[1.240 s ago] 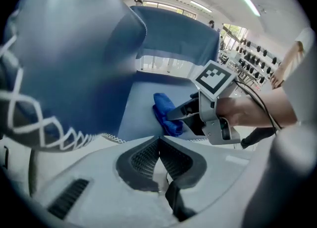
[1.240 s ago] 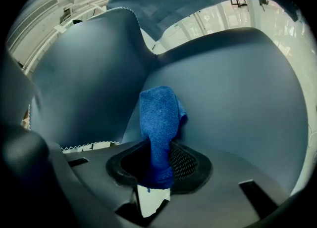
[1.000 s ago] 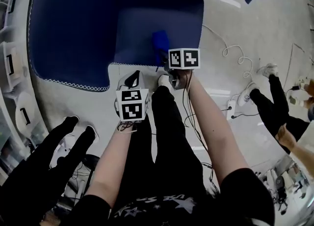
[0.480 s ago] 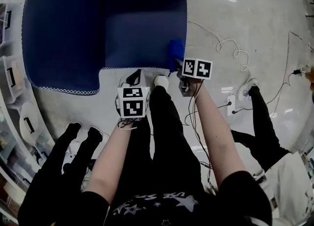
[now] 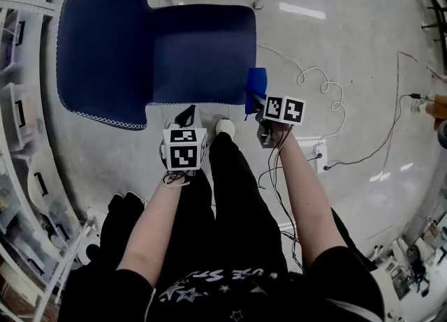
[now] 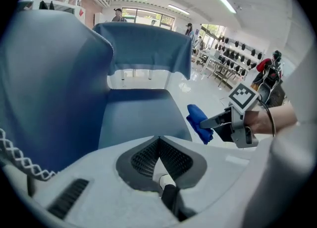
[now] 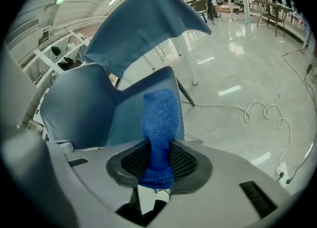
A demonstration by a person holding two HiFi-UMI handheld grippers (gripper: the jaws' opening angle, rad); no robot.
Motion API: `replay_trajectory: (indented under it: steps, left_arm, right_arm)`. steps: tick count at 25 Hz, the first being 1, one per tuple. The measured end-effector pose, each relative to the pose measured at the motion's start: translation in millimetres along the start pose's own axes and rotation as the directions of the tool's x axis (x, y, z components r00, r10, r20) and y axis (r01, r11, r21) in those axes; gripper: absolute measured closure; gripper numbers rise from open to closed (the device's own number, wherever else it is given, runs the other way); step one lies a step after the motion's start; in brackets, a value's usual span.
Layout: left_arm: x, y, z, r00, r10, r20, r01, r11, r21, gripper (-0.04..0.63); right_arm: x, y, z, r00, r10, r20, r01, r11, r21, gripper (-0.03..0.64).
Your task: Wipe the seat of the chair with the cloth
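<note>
Pinching cloth (image 7: 161, 118) in right gripper (image 7: 157, 155); left gripper (image 6: 159, 145) closed.

A: cloth (image 7: 161, 123) status?
B: Blue, terry texture, bunched into a narrow roll. Lower end clamped in right gripper (image 7: 157, 170), the rest sticking out past the jaws.
A: Position vs chair (image 5: 105, 55)?
B: Just beside near right corner of seat (image 5: 202, 52), off the seat surface. Contact with the edge: can't tell.
A: Chair itself?
B: Dark blue, upright. Smooth seat, white zigzag trim along backrest edge.
</note>
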State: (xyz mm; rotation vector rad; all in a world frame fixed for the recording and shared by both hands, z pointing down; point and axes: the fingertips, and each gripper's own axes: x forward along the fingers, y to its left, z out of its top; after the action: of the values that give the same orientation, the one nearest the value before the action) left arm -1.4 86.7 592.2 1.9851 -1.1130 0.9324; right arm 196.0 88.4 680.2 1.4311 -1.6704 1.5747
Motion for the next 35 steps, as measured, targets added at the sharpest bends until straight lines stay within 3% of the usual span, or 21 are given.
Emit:
replay_trajectory:
  steps: [8,15,21,25,31,35]
  left_arm:
    - [-72,9,32,0.996,-0.013,0.092,0.012,1.0,0.007,0.575]
    - [-138,8,60,0.981,-0.061,0.183,0.055,0.998,0.037,0.575]
    - [-201,5,58,0.97,-0.114,0.216,0.101,0.992,0.069,0.575]
    - [-239,12,63,0.957,-0.139,0.255,0.122,0.989,0.081,0.575]
    - [-281,23,74,0.935,-0.151,0.322,0.12,0.986,0.114,0.575]
    - [-301,26,70,0.926,-0.148,0.346,0.11,0.986,0.129,0.575]
  right_arm:
    - [-75,75,24,0.99,0.075,0.116,-0.072,0.997,-0.028,0.508]
    - [-146,137,35,0.976,0.084,0.202,-0.065,0.993,-0.099,0.508]
    - [-210,184,28,0.95,0.113,0.29,-0.086,0.991,-0.104,0.508]
    - [-243,215,27,0.93,0.131,0.342,-0.076,0.983,-0.168,0.508]
    - [-274,257,14,0.897,0.184,0.403,-0.103,0.972,-0.213,0.508]
    - [-283,269,-8,0.894,0.194,0.405,-0.095,0.963,-0.252,0.508]
